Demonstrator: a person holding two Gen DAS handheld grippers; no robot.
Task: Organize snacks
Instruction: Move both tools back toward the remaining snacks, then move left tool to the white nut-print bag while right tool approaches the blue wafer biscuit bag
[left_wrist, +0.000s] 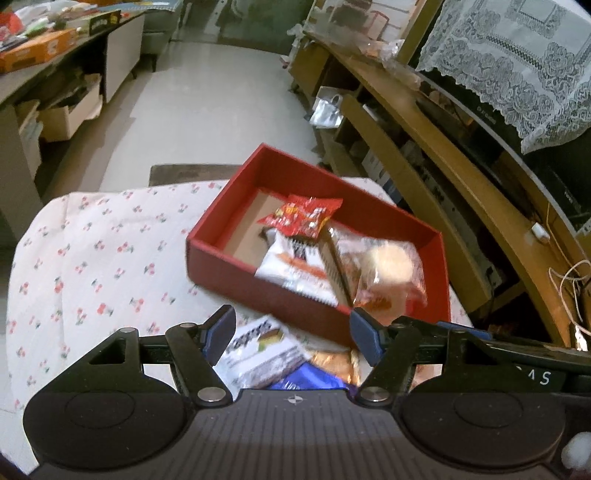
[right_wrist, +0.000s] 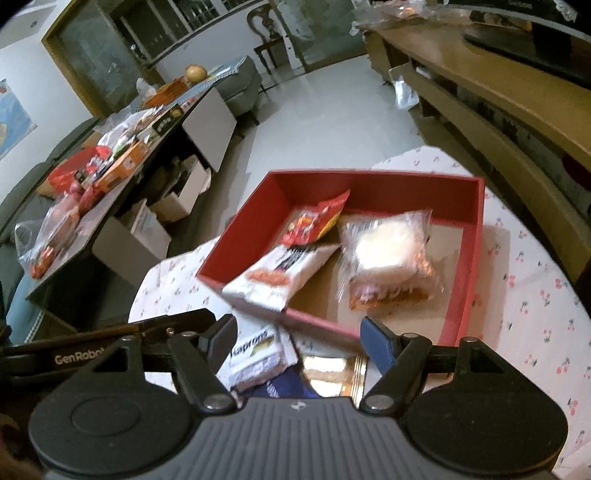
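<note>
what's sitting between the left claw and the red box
A white wafer packet lies on the cloth between the open left claw and the red box, with blue and gold wrappers beside it. The left wrist view shows it best.

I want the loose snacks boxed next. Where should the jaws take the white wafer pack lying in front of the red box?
Probably grip the white wafer pack across its short width, coming down from above. It lies flat on the tablecloth just outside the red box, resting partly on a blue packet, so its raised long edges look easiest to pinch.
</note>
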